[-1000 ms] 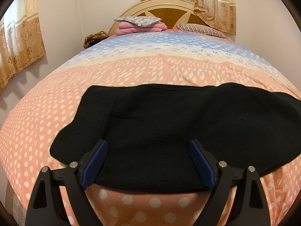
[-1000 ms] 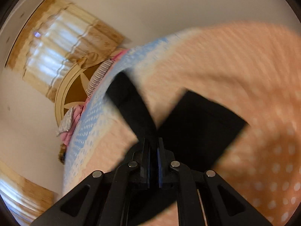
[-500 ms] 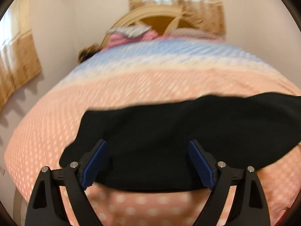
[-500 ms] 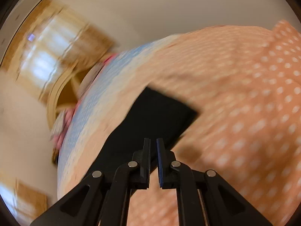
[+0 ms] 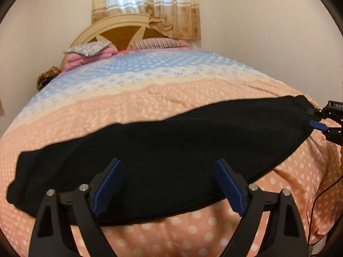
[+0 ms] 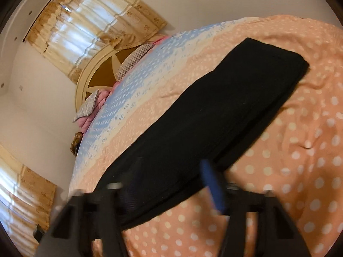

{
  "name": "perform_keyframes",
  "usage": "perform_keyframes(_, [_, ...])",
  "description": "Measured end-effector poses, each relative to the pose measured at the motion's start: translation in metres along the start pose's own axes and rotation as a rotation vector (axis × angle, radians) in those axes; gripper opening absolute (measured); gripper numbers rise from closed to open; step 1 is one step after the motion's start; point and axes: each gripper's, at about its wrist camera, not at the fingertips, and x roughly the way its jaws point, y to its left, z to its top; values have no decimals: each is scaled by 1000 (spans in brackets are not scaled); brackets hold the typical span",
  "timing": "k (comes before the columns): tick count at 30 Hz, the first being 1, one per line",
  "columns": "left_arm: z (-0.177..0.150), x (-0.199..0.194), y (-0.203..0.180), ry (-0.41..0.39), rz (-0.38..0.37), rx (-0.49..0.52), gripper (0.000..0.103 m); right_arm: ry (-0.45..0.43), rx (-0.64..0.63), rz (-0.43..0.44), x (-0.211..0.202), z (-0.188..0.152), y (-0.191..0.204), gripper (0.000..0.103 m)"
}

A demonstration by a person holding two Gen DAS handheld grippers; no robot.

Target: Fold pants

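The black pants point(image 5: 171, 141) lie flat across the peach dotted bedspread point(image 5: 150, 98) as one long strip, legs stacked. My left gripper point(image 5: 169, 184) hovers open over the strip's near edge, blue pads wide apart, nothing pressed between them. In the right wrist view the pants point(image 6: 214, 111) run away to the upper right. My right gripper point(image 6: 173, 184) is blurred over their near end, its jaws opening and its pads clear of the cloth. The left wrist view shows the right gripper point(image 5: 314, 118) at the strip's right end.
A cream and wood headboard point(image 5: 120, 32) stands at the far end, with a grey pillow on pink folded bedding point(image 5: 88, 52) and a striped pillow point(image 5: 156, 42). Curtains point(image 5: 145, 6) hang behind. A red wire point(image 5: 319, 199) trails at the right edge of the bed.
My right gripper was shut on a lifted pant leg, then let it go and its jaws parted; the pants now lie flat. My left gripper swung sideways, staying open.
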Motion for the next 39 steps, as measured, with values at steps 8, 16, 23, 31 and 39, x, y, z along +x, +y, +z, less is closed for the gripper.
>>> perform_keyframes(8, [-15, -1, 7, 62, 2, -23, 91, 101, -15, 14, 25, -16, 1, 3])
perform_keyframes(16, [2, -6, 6, 4, -3, -8, 91, 50, -21, -19, -15, -27, -18, 1])
perform_keyframes(23, [4, -2, -4, 9, -14, 11, 91, -13, 64, -4, -13, -7, -26, 1])
perform_keyframes(31, [-4, 4, 1, 41, -8, -33, 91, -37, 125, -88, -3, -7, -46, 2])
perform_keyframes(39, [-7, 5, 5, 55, -19, -64, 91, -67, 161, -20, -11, -5, -54, 67])
